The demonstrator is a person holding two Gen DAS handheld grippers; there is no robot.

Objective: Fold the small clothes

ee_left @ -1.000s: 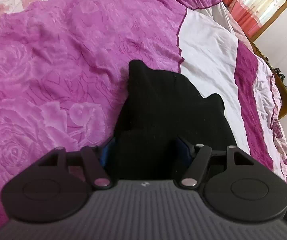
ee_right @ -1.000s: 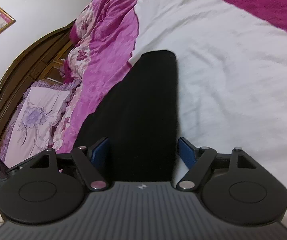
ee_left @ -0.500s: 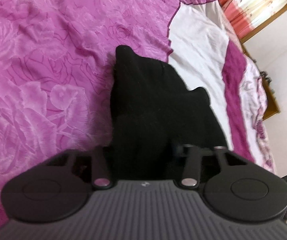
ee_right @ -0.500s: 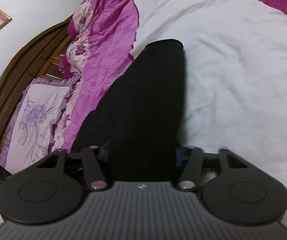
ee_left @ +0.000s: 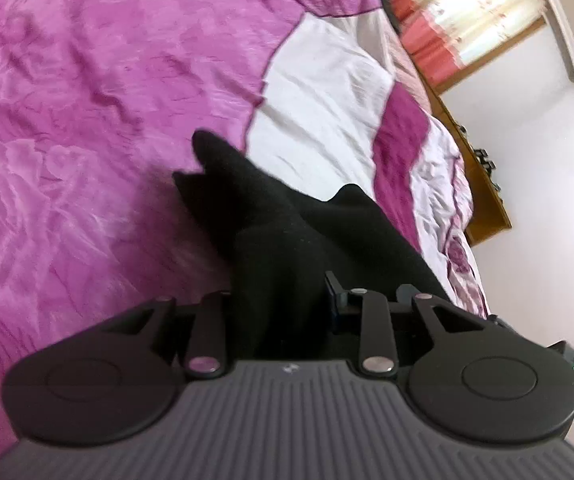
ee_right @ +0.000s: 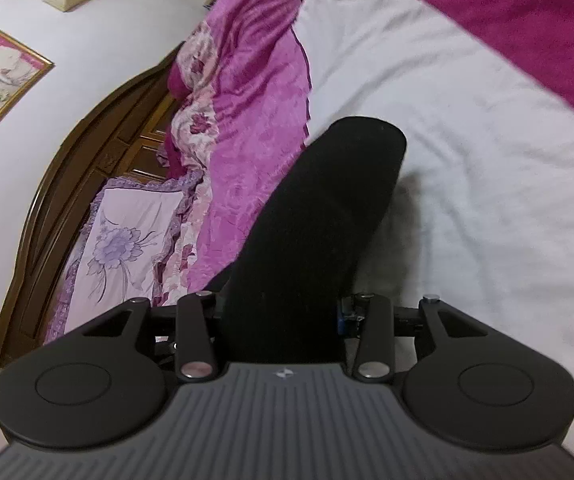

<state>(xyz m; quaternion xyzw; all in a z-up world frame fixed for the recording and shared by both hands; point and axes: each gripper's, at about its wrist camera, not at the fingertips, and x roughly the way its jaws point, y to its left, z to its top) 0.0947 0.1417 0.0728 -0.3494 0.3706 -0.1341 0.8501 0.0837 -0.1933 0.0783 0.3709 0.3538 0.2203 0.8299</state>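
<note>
Because I want this small black knitted garment [ee_left: 283,248] clear of the pink and white floral bedspread [ee_left: 87,140] before folding it over, I have each end pinched: my left gripper [ee_left: 281,304] and right gripper [ee_right: 281,308] both have their jaws narrowed onto bunched cloth. It runs forward from between each pair of jaws (far end drooping toward the bed).

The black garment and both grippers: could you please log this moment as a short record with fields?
item: black garment
surface: bedspread, pink floral with white panels
left gripper: shut on the garment's edge
right gripper: shut on the garment's edge
garment state: lifted at the held end, far end by the bedspread; contact unclear
background: wooden headboard, pillow
</note>
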